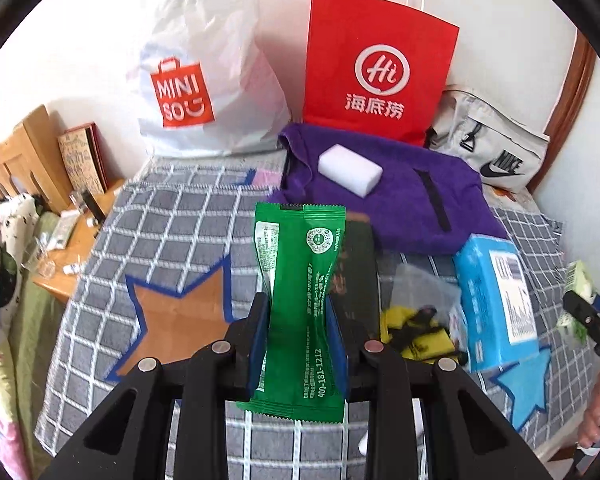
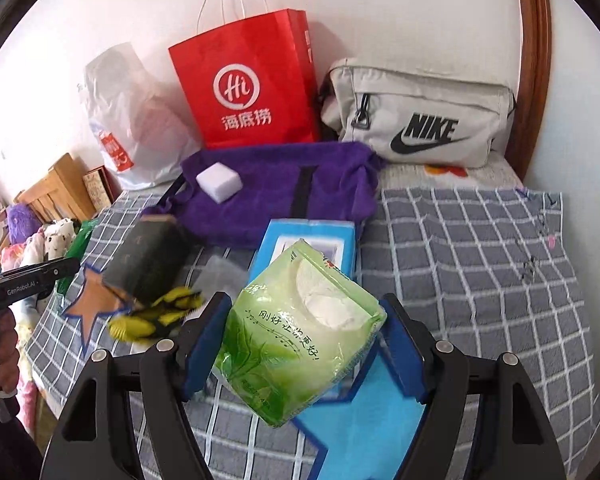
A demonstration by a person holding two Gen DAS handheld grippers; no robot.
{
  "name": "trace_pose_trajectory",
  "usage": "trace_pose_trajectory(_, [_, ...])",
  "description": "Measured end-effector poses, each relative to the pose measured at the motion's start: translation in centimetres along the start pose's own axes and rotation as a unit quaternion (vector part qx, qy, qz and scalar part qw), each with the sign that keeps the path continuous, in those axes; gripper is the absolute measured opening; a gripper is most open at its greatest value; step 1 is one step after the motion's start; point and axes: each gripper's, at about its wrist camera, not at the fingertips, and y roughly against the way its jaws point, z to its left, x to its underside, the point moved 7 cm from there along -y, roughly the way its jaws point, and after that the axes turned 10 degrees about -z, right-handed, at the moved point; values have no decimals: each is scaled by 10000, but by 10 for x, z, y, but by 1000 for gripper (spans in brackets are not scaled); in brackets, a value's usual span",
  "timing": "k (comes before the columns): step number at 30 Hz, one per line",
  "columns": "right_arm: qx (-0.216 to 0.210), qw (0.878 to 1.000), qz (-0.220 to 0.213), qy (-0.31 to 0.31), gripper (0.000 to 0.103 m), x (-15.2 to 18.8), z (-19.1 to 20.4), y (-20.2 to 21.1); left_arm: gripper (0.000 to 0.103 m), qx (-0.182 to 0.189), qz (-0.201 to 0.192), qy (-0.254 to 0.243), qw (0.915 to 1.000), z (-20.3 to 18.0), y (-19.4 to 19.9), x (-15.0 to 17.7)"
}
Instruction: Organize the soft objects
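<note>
My left gripper (image 1: 298, 312) is shut on a green wet-wipe packet (image 1: 300, 300), held upright above the checked blanket (image 1: 172, 216). My right gripper (image 2: 304, 328) is shut on a light green tissue pack (image 2: 296, 332), held above the blue star patch (image 2: 364, 432). A blue tissue box (image 1: 496, 300) lies on the blanket; it also shows in the right wrist view (image 2: 308, 240). A white sponge block (image 1: 350, 170) rests on a purple cloth bag (image 1: 404, 200). A yellow-and-black soft item (image 2: 156, 316) and a dark packet (image 2: 148, 260) lie beside the orange star patch (image 1: 180, 320).
A red paper bag (image 1: 376, 68), a white Miniso plastic bag (image 1: 204, 80) and a grey Nike pouch (image 2: 420, 112) stand against the wall at the back. A wooden bedside table (image 1: 72, 240) with small items is at the left. The right half of the blanket (image 2: 480, 264) lies flat.
</note>
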Motion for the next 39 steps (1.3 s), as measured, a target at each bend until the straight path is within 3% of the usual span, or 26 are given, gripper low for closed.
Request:
trace_pose_trajectory(16, [99, 9989, -347, 287, 74, -76, 5, -50, 27, -200, -230, -209, 9993, -20, -40, -70])
trace_pose_trajectory(39, [-124, 9992, 33, 369, 74, -121, -1, -159, 27, 149, 203, -68, 9997, -44, -126, -104])
